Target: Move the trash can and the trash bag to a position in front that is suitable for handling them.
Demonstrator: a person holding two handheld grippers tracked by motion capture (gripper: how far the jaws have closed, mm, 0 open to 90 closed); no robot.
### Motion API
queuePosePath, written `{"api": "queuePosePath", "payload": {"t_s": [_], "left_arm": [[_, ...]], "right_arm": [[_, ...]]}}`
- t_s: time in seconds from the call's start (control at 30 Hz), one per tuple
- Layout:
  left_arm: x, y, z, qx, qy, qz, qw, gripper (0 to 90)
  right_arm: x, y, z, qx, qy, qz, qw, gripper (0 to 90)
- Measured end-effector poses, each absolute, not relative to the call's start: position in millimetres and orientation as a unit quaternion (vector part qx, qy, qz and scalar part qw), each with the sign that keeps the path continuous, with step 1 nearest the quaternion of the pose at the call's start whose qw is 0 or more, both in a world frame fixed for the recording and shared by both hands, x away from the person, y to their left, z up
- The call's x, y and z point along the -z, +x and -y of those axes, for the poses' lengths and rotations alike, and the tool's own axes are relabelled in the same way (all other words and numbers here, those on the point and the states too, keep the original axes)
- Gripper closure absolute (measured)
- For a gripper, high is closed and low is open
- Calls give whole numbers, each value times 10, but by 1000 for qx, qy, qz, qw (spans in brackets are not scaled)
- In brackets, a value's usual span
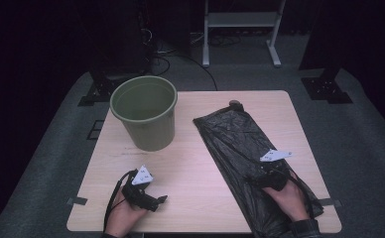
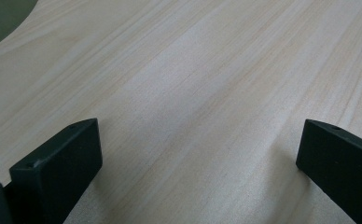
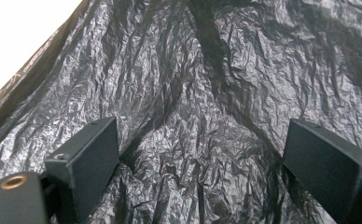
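Observation:
A green plastic bin (image 1: 145,116) stands upright and empty on the wooden table's (image 1: 190,163) far left part. A black crinkled trash bag (image 1: 240,144) lies flat along the right half, reaching the near edge. My right gripper (image 1: 261,179) rests low over the bag's near part; in the right gripper view its jaws stand wide apart over the wrinkled bag (image 3: 202,107), nothing between them. My left gripper (image 1: 157,201) sits near the front left edge, open over bare wood (image 2: 193,93).
A small dark object (image 1: 235,104) lies at the bag's far end. Tape tabs (image 1: 76,201) mark the table's front corners. A white stand (image 1: 242,29) and dark equipment legs stand on grey carpet beyond the table. The bin's green edge (image 2: 2,18) shows in the left gripper view.

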State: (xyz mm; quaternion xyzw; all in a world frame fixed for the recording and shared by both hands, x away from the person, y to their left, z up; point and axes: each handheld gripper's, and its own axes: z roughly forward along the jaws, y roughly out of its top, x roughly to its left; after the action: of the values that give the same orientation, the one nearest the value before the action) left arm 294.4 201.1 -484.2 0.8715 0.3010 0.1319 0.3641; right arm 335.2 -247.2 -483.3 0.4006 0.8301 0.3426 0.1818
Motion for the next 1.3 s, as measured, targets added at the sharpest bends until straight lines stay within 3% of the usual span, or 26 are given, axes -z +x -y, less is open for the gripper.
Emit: {"api": "queuePosePath", "payload": {"t_s": [0.6,1.3], "left_arm": [[4808,3002,-2043,-126,872,-305,362,0],[4332,3038,-2078,-122,849,-312,407,18]], "right_arm": [[4866,3355,2507,-356,414,-819,175,100],[4866,3348,2507,-356,415,-818,175,100]]}}
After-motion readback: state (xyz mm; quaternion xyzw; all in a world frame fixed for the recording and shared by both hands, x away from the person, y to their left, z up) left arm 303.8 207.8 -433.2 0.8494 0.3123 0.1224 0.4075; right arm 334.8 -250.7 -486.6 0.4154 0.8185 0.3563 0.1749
